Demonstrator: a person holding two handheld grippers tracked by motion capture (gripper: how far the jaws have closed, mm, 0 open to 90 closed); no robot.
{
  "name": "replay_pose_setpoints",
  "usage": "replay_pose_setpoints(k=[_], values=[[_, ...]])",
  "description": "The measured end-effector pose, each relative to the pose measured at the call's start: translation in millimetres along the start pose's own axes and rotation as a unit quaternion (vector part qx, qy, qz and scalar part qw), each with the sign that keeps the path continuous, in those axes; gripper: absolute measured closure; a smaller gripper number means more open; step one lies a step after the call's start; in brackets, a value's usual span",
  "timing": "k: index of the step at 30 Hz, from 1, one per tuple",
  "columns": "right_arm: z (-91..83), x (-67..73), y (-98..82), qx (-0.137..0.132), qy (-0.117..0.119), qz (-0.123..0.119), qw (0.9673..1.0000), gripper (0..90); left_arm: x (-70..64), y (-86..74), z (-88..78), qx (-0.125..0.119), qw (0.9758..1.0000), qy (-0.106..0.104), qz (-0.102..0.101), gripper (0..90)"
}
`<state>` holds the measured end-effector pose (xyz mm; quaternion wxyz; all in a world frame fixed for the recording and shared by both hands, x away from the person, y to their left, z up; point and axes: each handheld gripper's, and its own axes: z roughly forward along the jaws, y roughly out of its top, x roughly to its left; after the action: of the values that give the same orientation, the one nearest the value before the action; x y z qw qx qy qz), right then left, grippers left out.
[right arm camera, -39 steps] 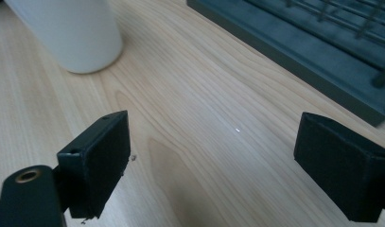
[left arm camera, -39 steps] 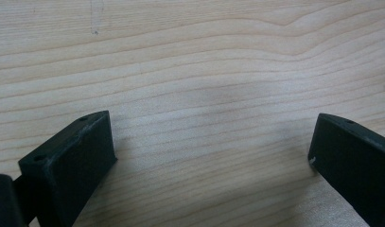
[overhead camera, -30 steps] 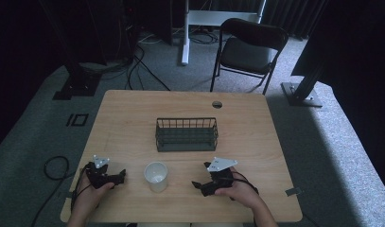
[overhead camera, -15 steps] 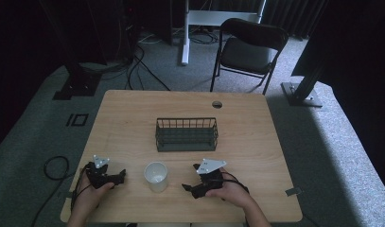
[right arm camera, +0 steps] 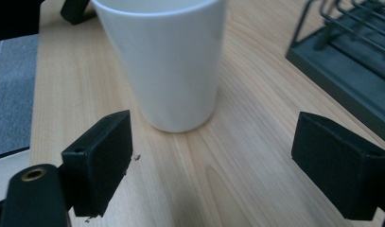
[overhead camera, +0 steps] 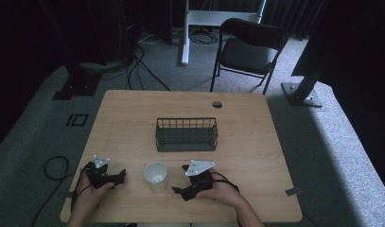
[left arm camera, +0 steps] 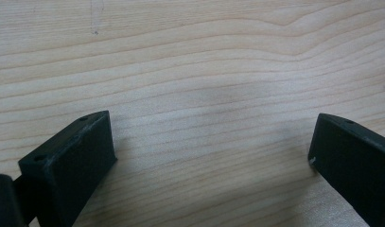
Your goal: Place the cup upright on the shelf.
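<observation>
The table (overhead camera: 256, 123) is seen with bare wood around the basket (overhead camera: 186, 135) at its middle. Near the front edge a white cup (overhead camera: 156, 176) stands upright, empty. The right gripper (overhead camera: 179, 191) is held spread wide just beside the cup, touching nothing. The left gripper (overhead camera: 120, 177) is spread too, over bare wood.
</observation>
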<state>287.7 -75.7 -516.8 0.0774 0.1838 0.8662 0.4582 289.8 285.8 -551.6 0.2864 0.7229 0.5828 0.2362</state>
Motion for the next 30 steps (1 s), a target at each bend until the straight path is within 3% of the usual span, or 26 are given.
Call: replay_pose_setpoints(k=[17,30], values=[[24.4,17.2,23.3,-0.024,0.035,-0.021,0.9989,12.9,0.0,0.0,0.0,0.0,1.0,0.0,0.0,1.4],[34.0,15.6,34.1,-0.052,0.035,-0.026,0.9977,12.9,0.1,0.0,0.0,0.0,1.0,0.0,0.0,1.5]])
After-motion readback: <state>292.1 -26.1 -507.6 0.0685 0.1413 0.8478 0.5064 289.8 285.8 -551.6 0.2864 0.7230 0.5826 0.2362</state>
